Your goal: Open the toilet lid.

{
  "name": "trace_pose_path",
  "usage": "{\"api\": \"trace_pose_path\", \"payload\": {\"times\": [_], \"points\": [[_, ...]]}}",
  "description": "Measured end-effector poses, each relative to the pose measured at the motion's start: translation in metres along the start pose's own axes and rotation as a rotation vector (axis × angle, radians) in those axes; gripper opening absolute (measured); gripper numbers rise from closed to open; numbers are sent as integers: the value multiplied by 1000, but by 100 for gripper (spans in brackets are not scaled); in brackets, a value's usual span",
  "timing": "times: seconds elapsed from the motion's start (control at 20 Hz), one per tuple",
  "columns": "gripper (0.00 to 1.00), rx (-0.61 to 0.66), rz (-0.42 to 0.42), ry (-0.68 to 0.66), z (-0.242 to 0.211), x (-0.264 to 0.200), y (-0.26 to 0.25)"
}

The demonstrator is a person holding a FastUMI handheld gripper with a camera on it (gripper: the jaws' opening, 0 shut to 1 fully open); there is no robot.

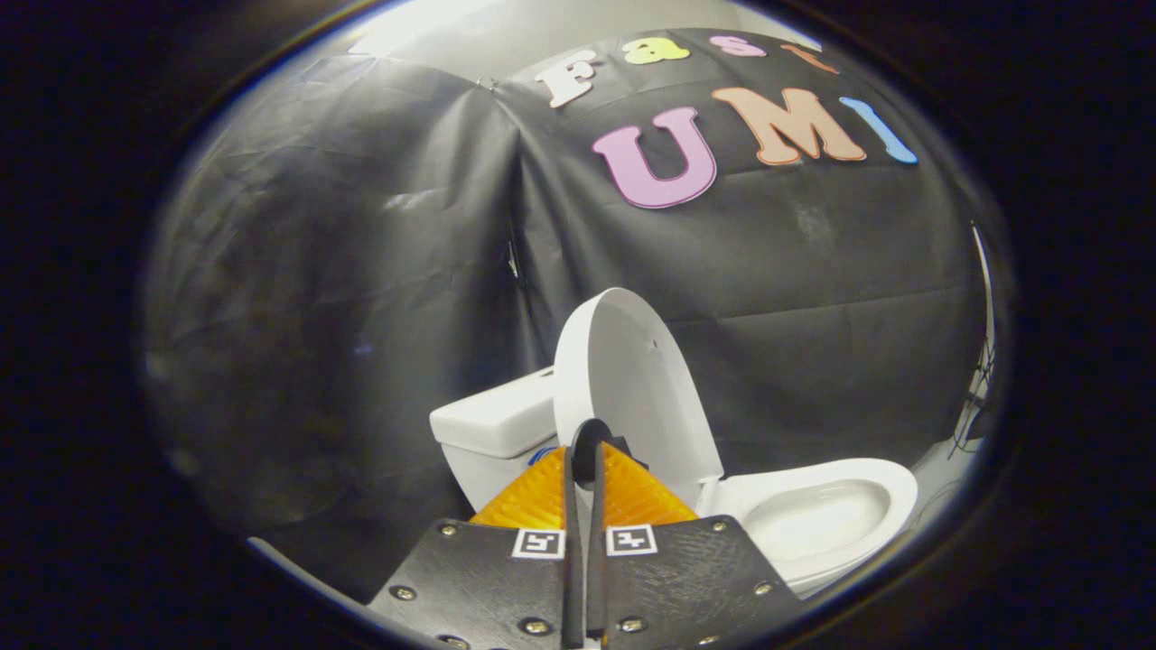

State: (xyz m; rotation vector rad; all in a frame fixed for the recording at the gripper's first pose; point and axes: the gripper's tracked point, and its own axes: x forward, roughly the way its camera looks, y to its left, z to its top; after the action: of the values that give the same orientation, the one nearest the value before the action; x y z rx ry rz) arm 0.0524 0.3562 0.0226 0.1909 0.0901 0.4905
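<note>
The white toilet lid (628, 379) stands raised, nearly upright, leaning back toward the white tank (492, 424). Below and to the right of the lid, the seat and open bowl (817, 515) are uncovered. My gripper (585, 444) points at the lid's lower left rim, and its tips overlap that rim in the gripper view. The two fingers (623, 492) are pressed close together with only a thin slit between them and nothing visibly held. I cannot tell whether the tips touch the lid.
Black cloth walls (361, 271) close the booth behind and to the left of the toilet. Some cables (975, 415) hang at the far right past the bowl. A pale strip of floor (944, 469) shows beside the bowl.
</note>
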Motion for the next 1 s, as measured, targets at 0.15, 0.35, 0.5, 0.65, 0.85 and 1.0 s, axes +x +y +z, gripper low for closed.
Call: {"api": "trace_pose_path", "payload": {"times": [0.15,0.35,0.5,0.65,0.85,1.0], "points": [[5,4,6,4,-1,3,1],[12,52,46,53,-10,0,10],[17,60,23,59,-7,-5,2],[26,53,-9,59,0,-12,-13],[66,23,-67,65,7,-26,-37],[79,34,-100,58,16,-36,-57]]}}
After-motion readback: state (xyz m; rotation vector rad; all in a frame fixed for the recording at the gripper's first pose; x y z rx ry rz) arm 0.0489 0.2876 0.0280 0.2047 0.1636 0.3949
